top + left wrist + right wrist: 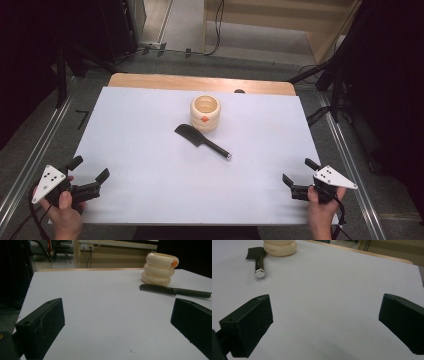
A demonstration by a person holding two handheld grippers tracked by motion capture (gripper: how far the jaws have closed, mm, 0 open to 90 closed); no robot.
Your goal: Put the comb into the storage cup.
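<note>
A white-topped table point(150, 165) with a bare wooden strip along its far edge carries two things near its middle, toward the far side. A cream-coloured, ribbed round holder point(205, 113) shaped like three stacked rings, with a small orange mark on its side, stands upright and open at the top. Just in front of it, touching or nearly touching its base, lies a black comb with a long, thin black handle point(201, 141) that ends in a shiny metal cap; the toothed end points toward the table's far left corner, the handle toward its near right corner.

The left gripper point(89, 176) is held by a hand point(65, 212) at the table's near left corner, its jaws spread wide with nothing between them; in the left gripper view only bare tabletop lies between them. The right gripper point(296, 171) is held by the other hand point(320, 210) at the near right corner, its jaws also spread wide and holding nothing. Both grippers are well apart from the comb and the holder.
</note>
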